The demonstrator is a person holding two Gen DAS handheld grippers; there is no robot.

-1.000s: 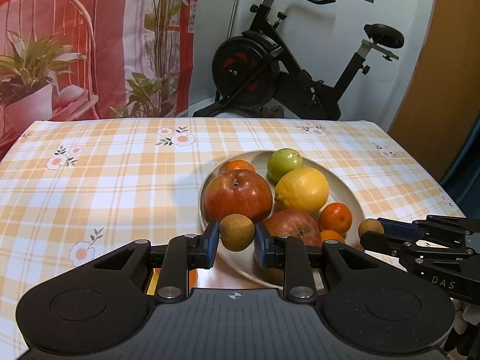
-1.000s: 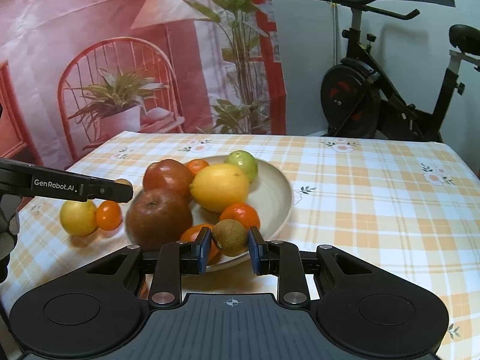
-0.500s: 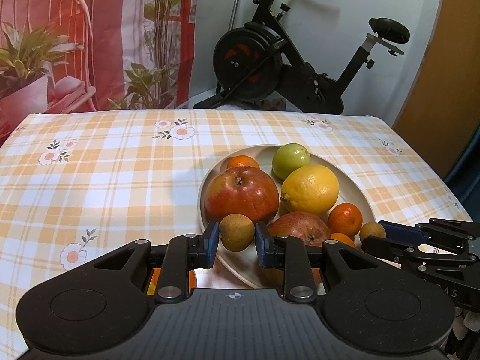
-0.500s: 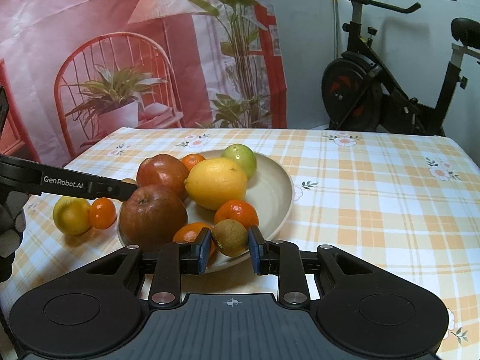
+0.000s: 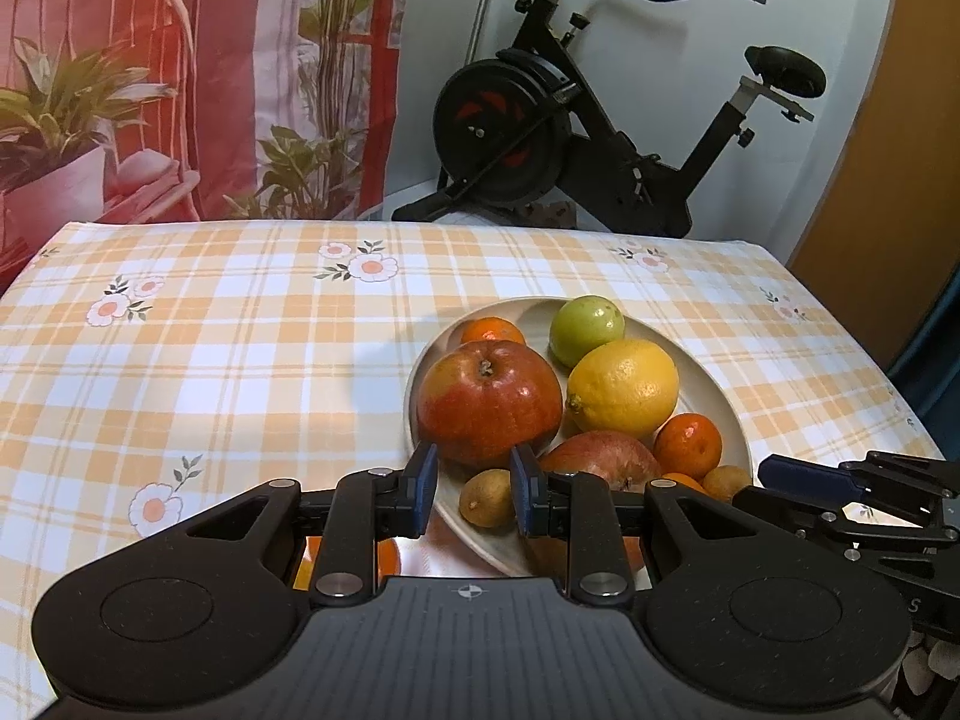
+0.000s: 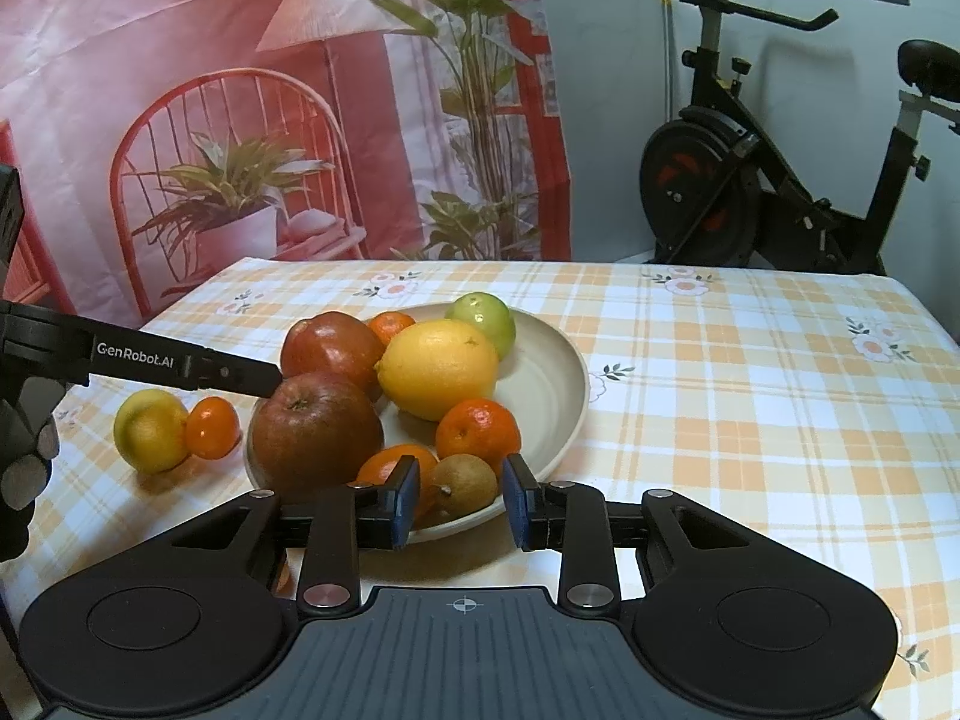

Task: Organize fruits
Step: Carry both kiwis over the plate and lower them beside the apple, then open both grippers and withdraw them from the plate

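On the beige plate (image 6: 570, 384), near rim, I logged both small brown fruits (image 5: 487, 497) (image 6: 465, 483) newly released, left gripper (image 5: 474, 489) and right gripper (image 6: 459, 501) now spread apart and empty, leaving a lemon (image 6: 150, 431) and mandarin (image 6: 211, 427) on the tablecloth (image 6: 750, 420).

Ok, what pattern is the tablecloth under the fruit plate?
The tablecloth is an orange-and-white check with small printed flowers, clearest in the right wrist view.
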